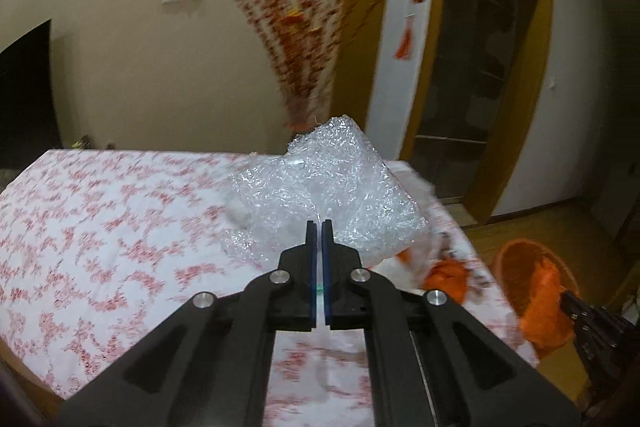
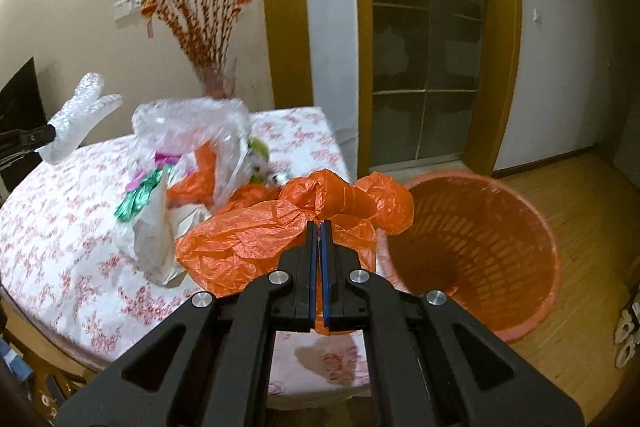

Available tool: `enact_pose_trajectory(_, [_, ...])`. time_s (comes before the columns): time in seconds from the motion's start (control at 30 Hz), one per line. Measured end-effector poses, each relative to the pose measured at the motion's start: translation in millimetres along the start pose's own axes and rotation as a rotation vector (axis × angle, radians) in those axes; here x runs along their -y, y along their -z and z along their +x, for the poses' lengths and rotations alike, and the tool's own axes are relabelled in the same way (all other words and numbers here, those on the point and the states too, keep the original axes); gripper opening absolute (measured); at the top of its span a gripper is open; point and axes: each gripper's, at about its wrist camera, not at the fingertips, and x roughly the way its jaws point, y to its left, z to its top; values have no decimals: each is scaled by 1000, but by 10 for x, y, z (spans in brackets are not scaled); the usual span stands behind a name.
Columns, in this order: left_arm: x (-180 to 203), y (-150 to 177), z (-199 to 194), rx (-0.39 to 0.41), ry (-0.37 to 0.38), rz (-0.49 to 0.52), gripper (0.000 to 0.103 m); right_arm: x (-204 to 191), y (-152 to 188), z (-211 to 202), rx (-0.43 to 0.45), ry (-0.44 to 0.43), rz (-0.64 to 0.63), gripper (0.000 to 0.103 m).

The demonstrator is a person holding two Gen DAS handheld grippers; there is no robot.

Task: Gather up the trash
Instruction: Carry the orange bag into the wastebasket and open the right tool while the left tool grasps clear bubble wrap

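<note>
We hold a crumpled sheet of bubble wrap above the flowered tabletop, the left gripper fingers pinching its edge. Our right gripper fingers clamp an orange plastic bag beside the orange wastebasket standing on the floor, near a trash pile.

A lived-in home: beyond the jaws a table under a floral tablecloth, red festive branches against the wall, wood-framed doorway ahead right, wooden floor below right.
</note>
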Motion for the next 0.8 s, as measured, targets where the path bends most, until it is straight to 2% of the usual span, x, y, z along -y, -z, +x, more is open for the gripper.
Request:
enact_pose_trajectory(0.33, [903,8,-92,-6,191,73,4,437,-61,-146,53,116,41,1])
enact_pose_trajectory(0.8, [2030,367,507,-154,401,132,4,1151,5,-121,49,242,156,1])
